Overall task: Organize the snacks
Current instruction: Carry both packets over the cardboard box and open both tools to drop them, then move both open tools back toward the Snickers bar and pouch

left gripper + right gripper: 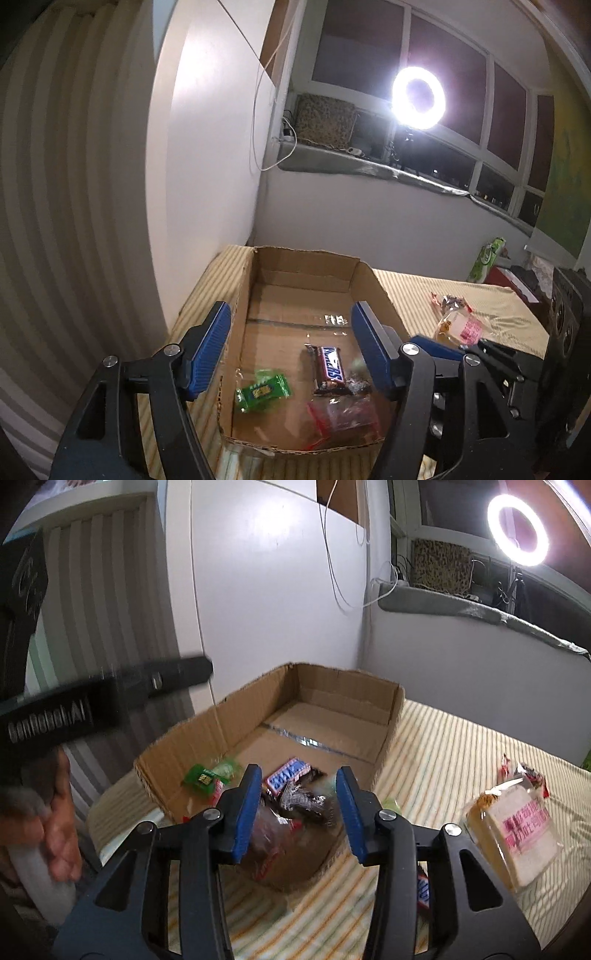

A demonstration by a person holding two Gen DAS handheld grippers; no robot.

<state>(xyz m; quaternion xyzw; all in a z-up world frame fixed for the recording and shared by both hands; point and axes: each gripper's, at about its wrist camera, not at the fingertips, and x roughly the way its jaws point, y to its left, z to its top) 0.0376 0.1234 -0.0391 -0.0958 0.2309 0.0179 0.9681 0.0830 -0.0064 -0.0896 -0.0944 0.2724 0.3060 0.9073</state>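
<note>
Cardboard box (258, 288) stands open on the striped tablecloth (461, 746) and already holds a Snickers bar (330, 369), a green candy packet (263, 393) and a red-trimmed clear bag (341, 421). Both the left gripper (290, 350) and the right gripper (295, 805) hang above it with fingers apart and nothing between them. I judge that collecting is partly done: a wrapped cake (513, 827) and a second Snickers bar (423, 891) lie outside, right of the box. Next, the right gripper should turn toward one of them.
</note>
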